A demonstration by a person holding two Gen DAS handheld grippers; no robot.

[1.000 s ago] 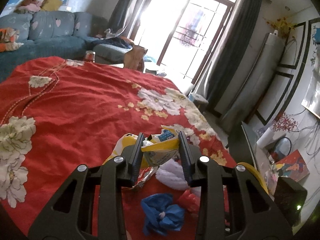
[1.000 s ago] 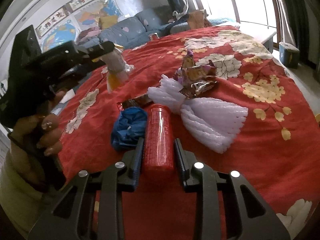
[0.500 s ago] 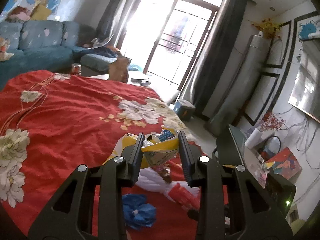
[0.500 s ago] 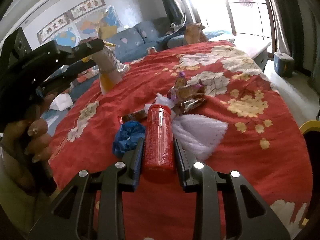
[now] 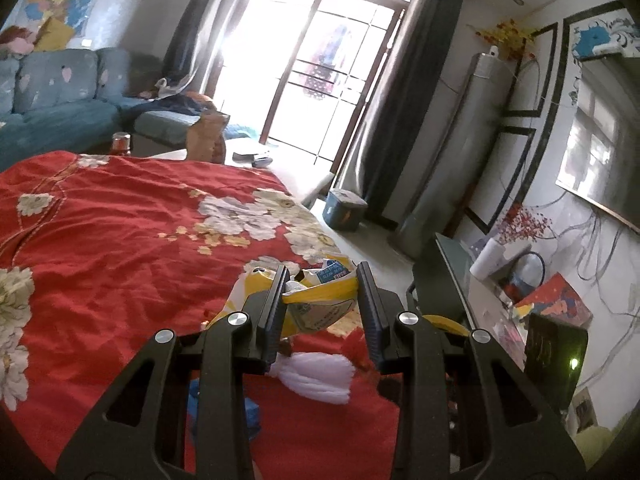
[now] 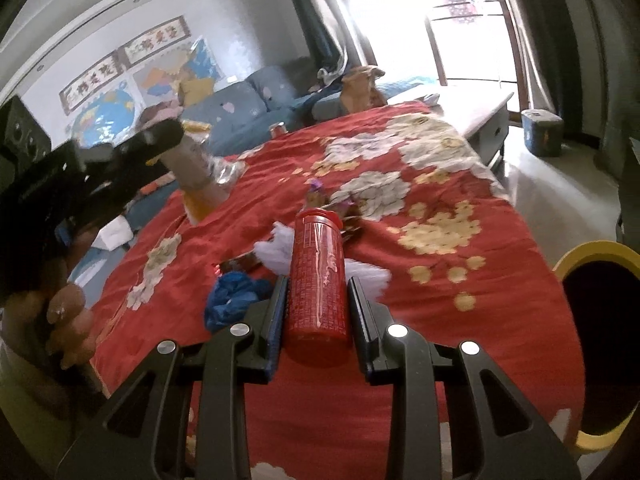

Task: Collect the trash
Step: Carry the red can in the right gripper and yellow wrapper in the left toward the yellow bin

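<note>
My left gripper (image 5: 320, 280) is shut on a crumpled yellow and white snack bag (image 5: 320, 300), held up above the red flowered cloth (image 5: 120, 240). The right wrist view shows the same gripper (image 6: 160, 140) at the upper left, in a person's hand (image 6: 64, 320), with the bag (image 6: 200, 184) hanging from it. My right gripper (image 6: 316, 292) is shut on a red bottle (image 6: 318, 276) lifted off the cloth. Below lie white foam netting (image 5: 316, 376), a blue crumpled wad (image 6: 232, 292) and a brown foil wrapper (image 6: 332, 204).
A yellow-rimmed bin (image 6: 596, 320) stands at the table's right edge. A blue sofa (image 5: 56, 108) lies behind the table, a paper bag (image 6: 360, 88) at its far end. A blue box (image 5: 344, 210) sits on the floor by the bright window; a cluttered shelf (image 5: 500, 292) is on the right.
Both grippers have risen with their loads and swung right; the left view now shows more floor and shelf. The yellow bin has come into the right view. Both grips are unchanged.
</note>
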